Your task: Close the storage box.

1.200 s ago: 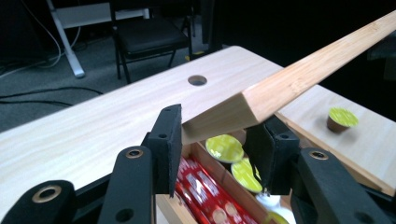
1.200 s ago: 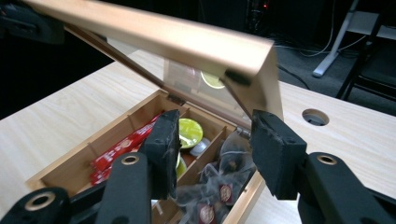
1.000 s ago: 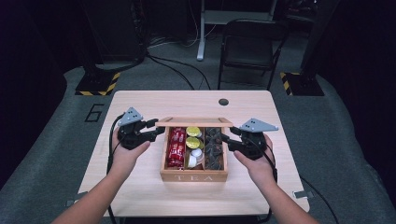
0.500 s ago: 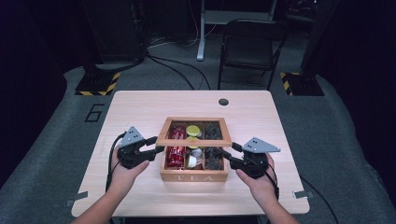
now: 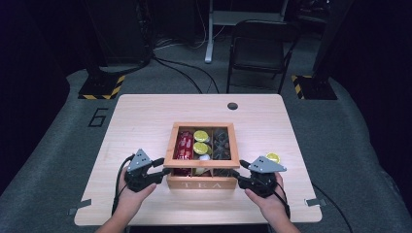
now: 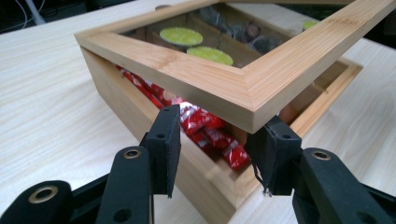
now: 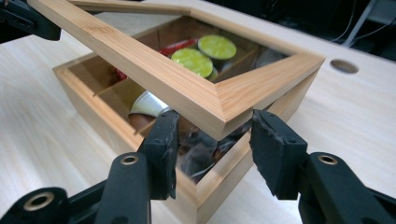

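a: as the table (image 5: 145, 121) stands, what is on it, counted?

b: one wooden tea box (image 5: 201, 177), three lanes inside. left lane: red packets (image 5: 183, 145), too bunched to count. middle lane: two green-topped capsules (image 5: 201, 141), one white capsule (image 5: 205, 157) nearer. right lane: dark wrapped pieces (image 5: 222, 144), number unclear. one more green-topped capsule (image 5: 272, 157) loose on the table, right of the box.

a: how does the box look?

b: pale bamboo, "tea" on the near face. glass-paned lid (image 6: 243, 84) in a mitred frame, tilted, near edge raised off the body.

a: where does it lie, against the grippers?

b: middle of the table, toward the near edge. left gripper (image 5: 163, 170) at the lid's near left corner, right gripper (image 5: 237, 173) at its near right corner. both jaws spread wide, each lid corner sitting between them, with no sure clamping; contact cannot be told.
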The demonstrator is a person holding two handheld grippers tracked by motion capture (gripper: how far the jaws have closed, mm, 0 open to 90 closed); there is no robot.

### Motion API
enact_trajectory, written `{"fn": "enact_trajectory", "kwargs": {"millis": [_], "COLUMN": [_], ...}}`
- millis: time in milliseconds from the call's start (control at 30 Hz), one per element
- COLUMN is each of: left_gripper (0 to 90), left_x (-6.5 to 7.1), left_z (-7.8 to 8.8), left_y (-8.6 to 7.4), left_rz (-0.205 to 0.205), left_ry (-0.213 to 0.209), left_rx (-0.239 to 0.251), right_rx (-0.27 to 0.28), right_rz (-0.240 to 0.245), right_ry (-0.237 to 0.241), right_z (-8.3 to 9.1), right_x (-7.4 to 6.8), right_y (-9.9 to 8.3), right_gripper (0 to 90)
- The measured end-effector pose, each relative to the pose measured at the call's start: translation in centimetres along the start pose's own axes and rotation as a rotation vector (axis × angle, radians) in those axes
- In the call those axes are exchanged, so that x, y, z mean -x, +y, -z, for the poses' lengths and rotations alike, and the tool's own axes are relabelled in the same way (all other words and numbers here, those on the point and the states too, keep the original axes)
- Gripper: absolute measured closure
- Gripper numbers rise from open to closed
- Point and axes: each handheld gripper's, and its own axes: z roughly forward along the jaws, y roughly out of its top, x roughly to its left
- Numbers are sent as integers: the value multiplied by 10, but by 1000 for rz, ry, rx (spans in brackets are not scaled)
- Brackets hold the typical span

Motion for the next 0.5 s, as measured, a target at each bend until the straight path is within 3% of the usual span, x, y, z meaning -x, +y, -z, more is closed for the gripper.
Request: {"fn": "enact_trajectory", "kwargs": {"millis": [167,200,300,367,433,500], "left_gripper": [518,506,475,422,357,338], "left_x": [2,2,4,7,13,16], "left_z": [-4,-5,-7,-10,-10,-8], "left_y": [-14,-16,-21,-22,-25,-25], "left_rz": [23,41,43,12,-33,-49], "left_ry": [8,0,-14,-39,-21,-18], "left_rx": [-4,-2,-15,-89,-84,-90], "right_rx": [-45,-53,-79,-88,-75,-78], "right_rz": [2,5,1,-24,-25,-23], "right_ry": [4,7,12,37,42,36], "right_z": [-5,-6,-8,-9,-7,-5], "right_x": [-3,-3,-3,-2,-2,-3], "right_y": [-10,-11,-14,-16,-16,-16], "right_gripper": [513,512,498,471,449,417]}}
